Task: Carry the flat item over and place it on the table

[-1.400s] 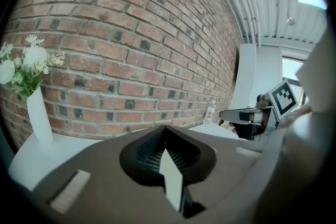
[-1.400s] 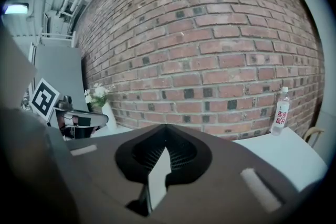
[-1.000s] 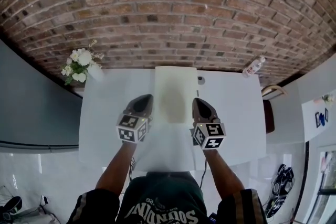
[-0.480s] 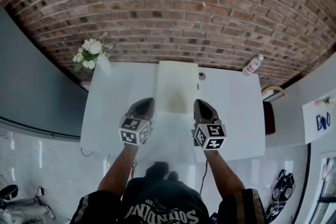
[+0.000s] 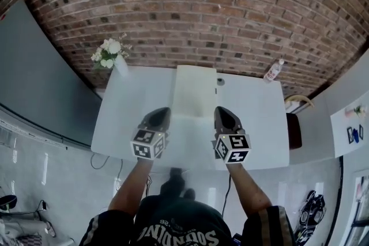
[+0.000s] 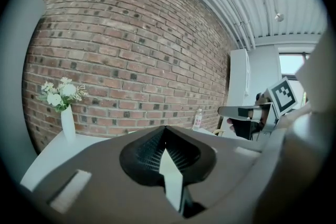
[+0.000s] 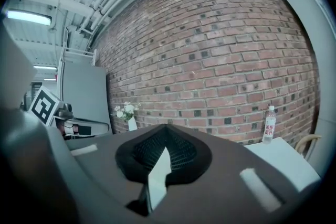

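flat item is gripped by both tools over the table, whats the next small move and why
Probably lower it, kept level, onto the table. The flat item is clamped on each side by the left tool and right tool and appears to hang over bare tabletop, vase and bottle well aside.

— Where do we have room on the table [image 5: 253,124]?

— Its left half and its right half lie bare, so we can pass there. The flat item [image 5: 195,92], clamped at its sides by our left gripper [image 5: 161,112] and right gripper [image 5: 222,112], takes up the middle strip.

— What blocks us?

— A vase [image 5: 121,68] with flowers [image 5: 109,50] at the far left corner and a bottle [image 5: 273,71] at the far right corner. A small dark thing [image 5: 220,82] sits just beside the item's far right edge. The brick wall [image 5: 190,14] closes off the far side, and a chair [image 5: 294,124] stands against the right side.
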Available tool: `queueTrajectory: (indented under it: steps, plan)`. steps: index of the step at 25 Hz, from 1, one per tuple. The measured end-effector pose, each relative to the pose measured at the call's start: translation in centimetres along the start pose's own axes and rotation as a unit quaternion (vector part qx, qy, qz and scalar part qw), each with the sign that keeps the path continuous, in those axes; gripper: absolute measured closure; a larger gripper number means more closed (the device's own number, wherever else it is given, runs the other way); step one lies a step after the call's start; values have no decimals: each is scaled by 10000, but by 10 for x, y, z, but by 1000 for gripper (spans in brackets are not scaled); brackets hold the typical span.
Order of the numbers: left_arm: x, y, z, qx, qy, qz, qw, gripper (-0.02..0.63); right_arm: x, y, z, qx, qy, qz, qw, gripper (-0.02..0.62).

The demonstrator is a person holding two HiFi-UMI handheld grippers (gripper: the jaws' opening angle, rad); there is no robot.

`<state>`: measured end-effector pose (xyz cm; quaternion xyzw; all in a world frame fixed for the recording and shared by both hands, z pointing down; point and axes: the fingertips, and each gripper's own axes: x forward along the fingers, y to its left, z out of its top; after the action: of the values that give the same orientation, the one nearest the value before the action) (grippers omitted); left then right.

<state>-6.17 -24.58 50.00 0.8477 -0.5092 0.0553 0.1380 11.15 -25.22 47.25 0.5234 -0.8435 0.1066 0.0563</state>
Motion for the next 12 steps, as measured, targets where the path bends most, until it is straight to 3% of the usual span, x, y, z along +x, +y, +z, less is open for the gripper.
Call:
queueTrajectory:
  steps: [8,12]
  plan:
    - [-40,-28,40,240,-371,40,9990,597,-44,17,37,-93,-416,60,9991,595]
    - [-57,-39,48,293,-496,34,9983,597,-65,29,48,-406,-598,66,9974,595]
